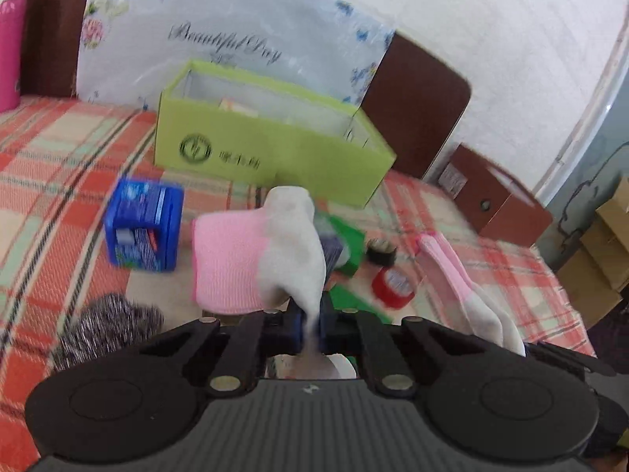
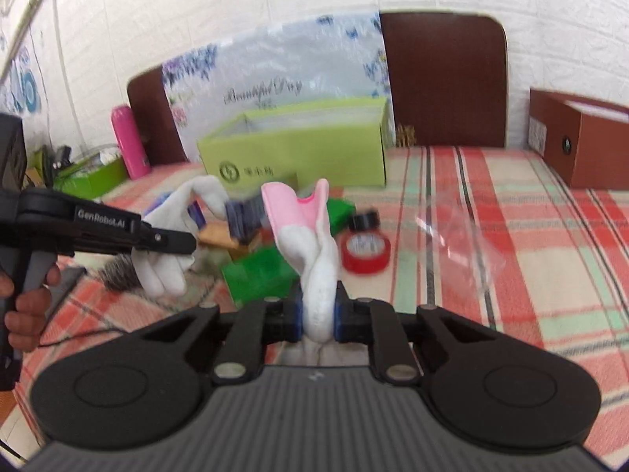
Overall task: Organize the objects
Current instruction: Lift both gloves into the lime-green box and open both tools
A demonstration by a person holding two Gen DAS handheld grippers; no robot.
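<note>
Now 2 pink-white gloves, 1 clenched per gripper: left gripper (image 1: 312,324) w/ left glove (image 1: 267,251), right gripper (image 2: 318,320) w/ right glove (image 2: 310,244).

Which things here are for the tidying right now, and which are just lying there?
In use: left gripper and right gripper, each shut on a pink-and-white glove; green box, likely.

Lying about: red tape, blue tub, scourer, pink bottle.

Left claw (image 1: 312,324) clamped — right claw (image 2: 318,320) clamped, hand (image 2: 23,306) gripping handle
</note>
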